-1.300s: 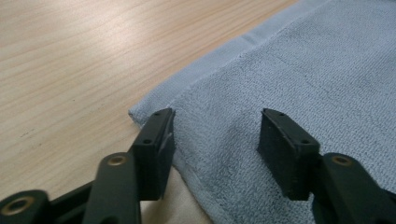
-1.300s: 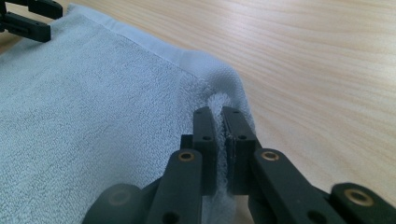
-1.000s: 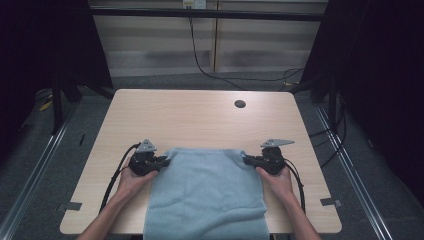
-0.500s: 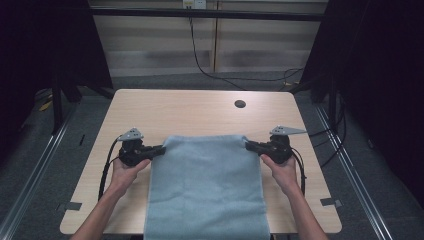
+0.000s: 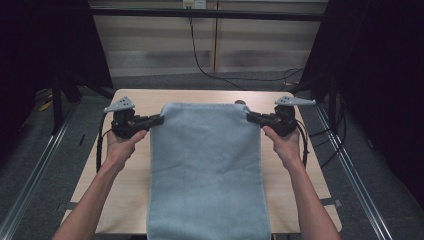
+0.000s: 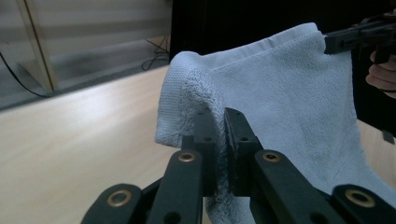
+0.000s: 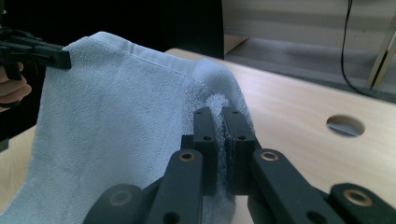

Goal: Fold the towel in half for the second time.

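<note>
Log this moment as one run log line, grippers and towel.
left gripper: shut on towel corner | right gripper: shut on other corner | towel: light blue, held up by top edge, hanging spread over table

Bare forearms, black left tool (image 5: 159, 119) and right tool (image 5: 251, 117), brass-ringed screws, grey three-cornered top plates, trailing black cables

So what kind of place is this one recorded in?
Probably a lab or recording booth rather than a home. A bare wooden table with a cable hole stands between dark curtains, loose cables trail over grey carpet, and metal rails run along the floor beside it.
</note>
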